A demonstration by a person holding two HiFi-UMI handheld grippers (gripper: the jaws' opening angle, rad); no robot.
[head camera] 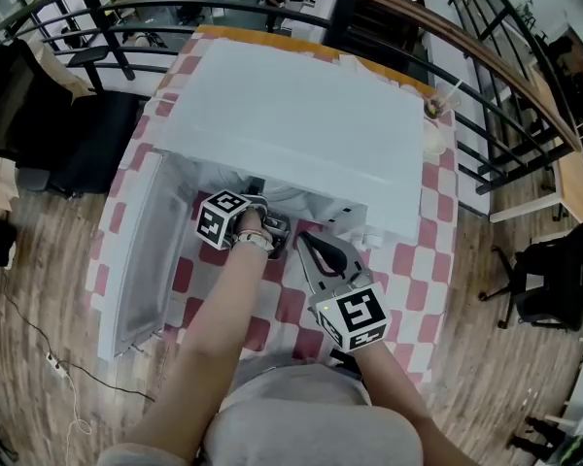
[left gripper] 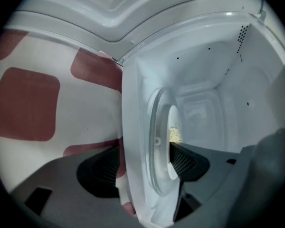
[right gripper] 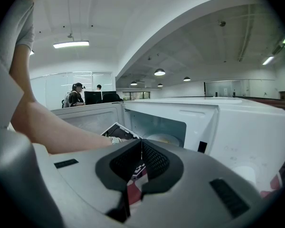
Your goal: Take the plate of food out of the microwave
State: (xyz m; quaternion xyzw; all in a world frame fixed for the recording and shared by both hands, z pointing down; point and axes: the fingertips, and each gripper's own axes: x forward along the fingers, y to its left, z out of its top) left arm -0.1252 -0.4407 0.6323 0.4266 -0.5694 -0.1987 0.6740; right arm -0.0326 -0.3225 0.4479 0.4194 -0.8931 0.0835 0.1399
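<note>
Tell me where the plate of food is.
In the left gripper view, the plate of food sits on the glass turntable inside the open microwave, by the left gripper.

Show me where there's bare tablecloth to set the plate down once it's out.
Bare checked tablecloth lies front-right of the microwave, beyond the right gripper. A narrower patch sits between the open door and the forearm. The cavity mouth is crowded by the left gripper.
</note>
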